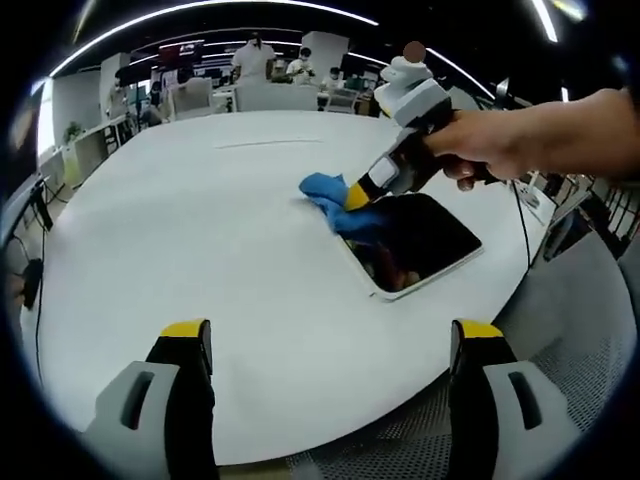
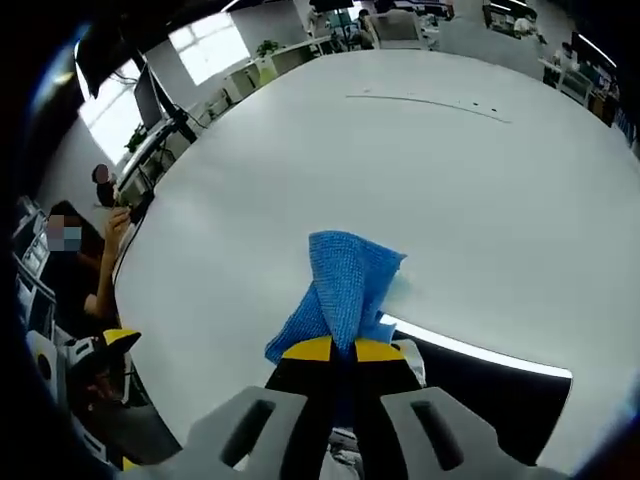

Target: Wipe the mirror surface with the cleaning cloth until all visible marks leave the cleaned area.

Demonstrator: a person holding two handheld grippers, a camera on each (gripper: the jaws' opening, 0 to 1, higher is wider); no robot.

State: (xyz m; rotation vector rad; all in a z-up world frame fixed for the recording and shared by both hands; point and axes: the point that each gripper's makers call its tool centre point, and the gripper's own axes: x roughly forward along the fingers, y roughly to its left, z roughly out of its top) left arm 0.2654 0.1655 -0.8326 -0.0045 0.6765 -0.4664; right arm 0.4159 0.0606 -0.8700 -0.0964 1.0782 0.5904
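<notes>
In the left gripper view, the left gripper (image 1: 335,345) comes up from the bottom with its two yellow-tipped jaws spread far apart and nothing between them, and it hangs over the near side of a big round white table (image 1: 200,220). Farther across the table lies the mirror (image 1: 425,245), a dark flat rectangle with a white edge, near the table's right rim. The blue cleaning cloth (image 1: 335,200) sits at the mirror's far left corner, partly on the glass and partly on the table. The right gripper (image 1: 362,190) reaches in from the right, held by a person's hand (image 1: 480,145), and its yellow tips are squeezed onto the cloth and push it down at the mirror's edge. Behind the table there are desks, chairs and some people standing far away. In the right gripper view, the right gripper (image 2: 335,350) comes up from the bottom with its jaws pinched tight together on the blue cleaning cloth (image 2: 345,285), which sticks up and bunches just past the yellow tips. The dark mirror (image 2: 480,385) lies to the right of the jaws, with its bright white edge running beside the cloth, and the cloth touches that corner. The white table (image 2: 400,160) spreads out wide beyond it. At the left edge a person sits beside the table, and the yellow tip of the left gripper (image 2: 115,345) pokes in low down there
</notes>
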